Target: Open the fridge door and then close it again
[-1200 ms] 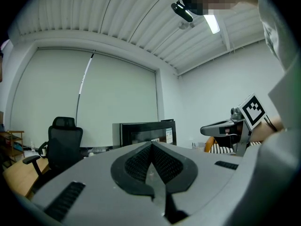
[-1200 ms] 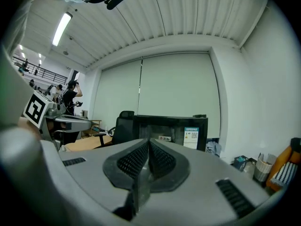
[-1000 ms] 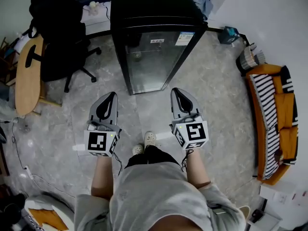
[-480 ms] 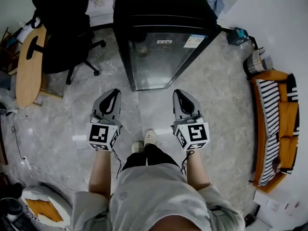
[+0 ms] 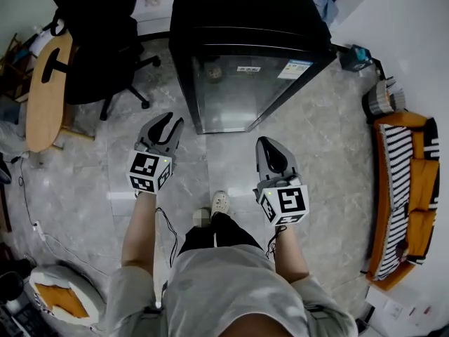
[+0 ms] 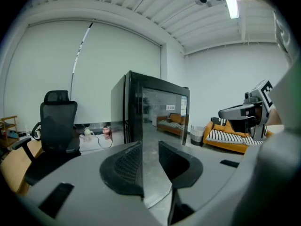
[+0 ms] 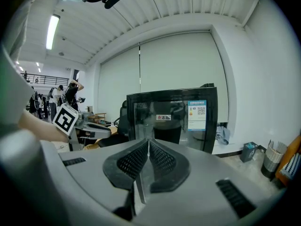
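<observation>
Task not started: fridge at far centre, glass door shut. Left gripper near it, jaws just been opening, part-way apart, nothing between; right gripper closed, empty. Open and close both remain

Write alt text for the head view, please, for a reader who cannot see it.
From above, a person faces a closed black glass-door fridge, a tool in each hand. Jaws of the left tool have just been opening, nothing between them; those of the right tool are together.
</observation>
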Demonstrator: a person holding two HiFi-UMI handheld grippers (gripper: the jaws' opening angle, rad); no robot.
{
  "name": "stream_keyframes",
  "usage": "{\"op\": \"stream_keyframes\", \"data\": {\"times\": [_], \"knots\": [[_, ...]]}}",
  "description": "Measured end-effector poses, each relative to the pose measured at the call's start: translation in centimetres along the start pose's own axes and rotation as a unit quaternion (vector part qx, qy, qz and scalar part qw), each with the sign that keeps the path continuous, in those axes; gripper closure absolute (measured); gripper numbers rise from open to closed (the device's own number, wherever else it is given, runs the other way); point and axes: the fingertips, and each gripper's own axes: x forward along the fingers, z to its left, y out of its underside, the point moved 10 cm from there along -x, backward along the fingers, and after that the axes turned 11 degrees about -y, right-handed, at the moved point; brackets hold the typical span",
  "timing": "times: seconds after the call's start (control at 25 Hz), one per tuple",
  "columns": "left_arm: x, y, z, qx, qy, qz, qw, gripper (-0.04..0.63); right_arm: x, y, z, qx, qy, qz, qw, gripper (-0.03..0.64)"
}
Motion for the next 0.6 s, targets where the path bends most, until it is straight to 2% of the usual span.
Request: {"op": "stream_keyframes", "data": {"times": [0.4, 0.6], "knots": [[8.3, 0.7, 2.5, 0.029, 0.018, 0.058, 0.9977, 0.419, 0.1, 1.0, -1.7, 0.009, 0.006, 0.021, 1.000, 0.592], [10.7, 0.4, 3.0, 0.030, 0.032, 0.063, 0.9970, 0.405, 0.0, 1.2, -2.6, 0.011, 0.011, 0.026, 1.000, 0.592]]}}
